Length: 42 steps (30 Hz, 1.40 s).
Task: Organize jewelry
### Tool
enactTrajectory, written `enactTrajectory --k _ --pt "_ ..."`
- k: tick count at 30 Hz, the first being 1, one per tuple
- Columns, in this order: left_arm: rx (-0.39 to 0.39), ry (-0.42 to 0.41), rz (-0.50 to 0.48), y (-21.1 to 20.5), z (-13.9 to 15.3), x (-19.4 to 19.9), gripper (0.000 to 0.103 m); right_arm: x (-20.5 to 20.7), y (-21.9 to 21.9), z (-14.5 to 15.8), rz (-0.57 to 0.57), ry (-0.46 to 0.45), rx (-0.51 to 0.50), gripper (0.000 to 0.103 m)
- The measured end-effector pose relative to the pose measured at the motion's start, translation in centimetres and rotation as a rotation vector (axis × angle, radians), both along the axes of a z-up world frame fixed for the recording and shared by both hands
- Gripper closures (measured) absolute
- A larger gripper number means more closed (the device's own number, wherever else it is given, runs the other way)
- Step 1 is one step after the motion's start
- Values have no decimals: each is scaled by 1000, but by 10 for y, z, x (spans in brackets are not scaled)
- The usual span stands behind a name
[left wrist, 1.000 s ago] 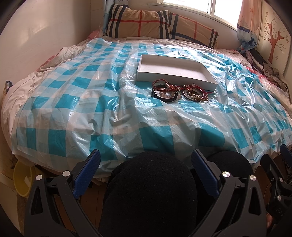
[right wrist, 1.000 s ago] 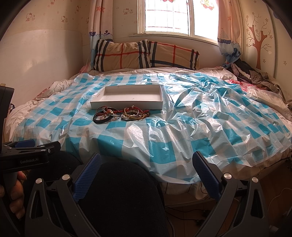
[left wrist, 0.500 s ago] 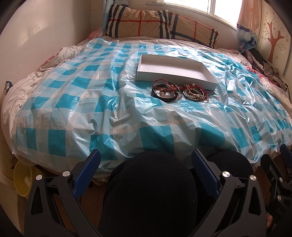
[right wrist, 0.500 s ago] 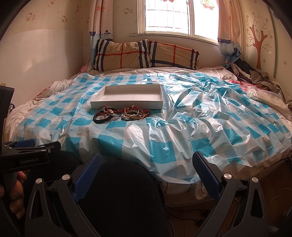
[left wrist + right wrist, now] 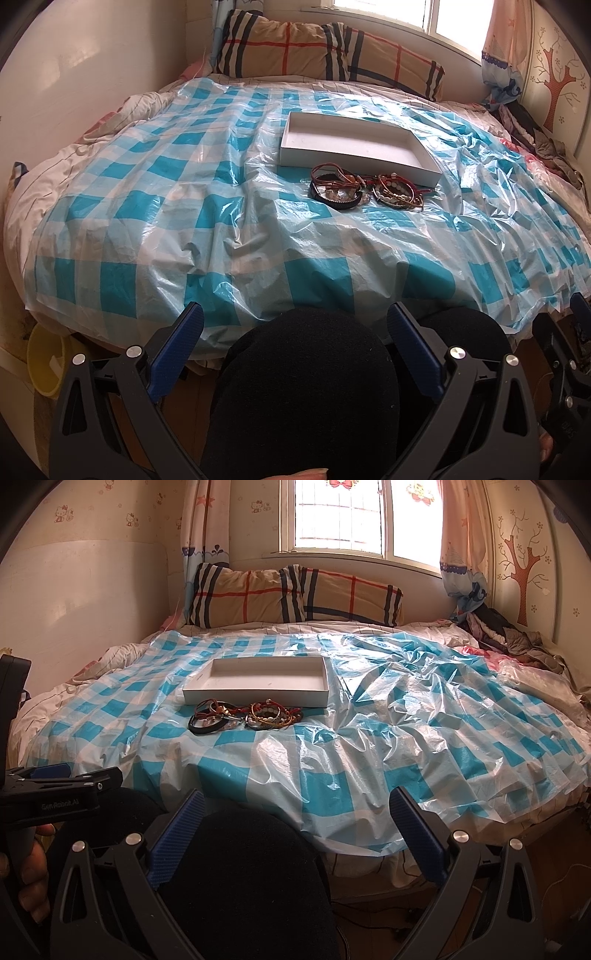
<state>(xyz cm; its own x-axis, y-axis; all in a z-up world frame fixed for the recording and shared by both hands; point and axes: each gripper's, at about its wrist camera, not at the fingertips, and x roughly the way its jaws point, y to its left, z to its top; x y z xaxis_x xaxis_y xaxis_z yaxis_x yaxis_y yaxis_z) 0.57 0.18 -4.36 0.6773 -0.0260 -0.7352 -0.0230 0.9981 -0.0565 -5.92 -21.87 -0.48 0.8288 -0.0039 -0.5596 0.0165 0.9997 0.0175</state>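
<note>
**Bracelets heaped before an empty tray**

The bracelet pile lay tangled, its long axis sideways, touching the white tray's near wall on the checked plastic sheet. Both grippers sat well short over the person's knees; the left gripper and the right gripper were spread wide, empty, neither clearly nearer.

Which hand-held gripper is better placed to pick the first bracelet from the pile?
Left, marginally. The pile of bracelets lies nearly straight ahead of the left hand-held gripper, but off to the left of the right hand-held gripper. Both are open and far back.
</note>
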Motion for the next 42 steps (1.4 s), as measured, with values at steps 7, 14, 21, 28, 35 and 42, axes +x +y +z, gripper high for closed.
enactTrajectory --k 7,14,21,28,35,42 --pt "16 0 1 -2 12 0 8 -6 -12 10 -14 -43 -2 7" --pt "26 2 -2 -3 23 0 8 -9 -22 22 -14 -78 -1 7" --pt "34 0 -5 -8 29 5 8 -3 -19 30 2 -106 -12 7" --pt "36 3 -6 -9 31 8 8 3 -20 33 4 -120 -4 7" --pt "40 4 -4 -10 34 11 8 9 -14 37 28 -146 -20 7" --pt "38 4 -4 -10 35 14 8 18 -15 37 42 -128 30 7"
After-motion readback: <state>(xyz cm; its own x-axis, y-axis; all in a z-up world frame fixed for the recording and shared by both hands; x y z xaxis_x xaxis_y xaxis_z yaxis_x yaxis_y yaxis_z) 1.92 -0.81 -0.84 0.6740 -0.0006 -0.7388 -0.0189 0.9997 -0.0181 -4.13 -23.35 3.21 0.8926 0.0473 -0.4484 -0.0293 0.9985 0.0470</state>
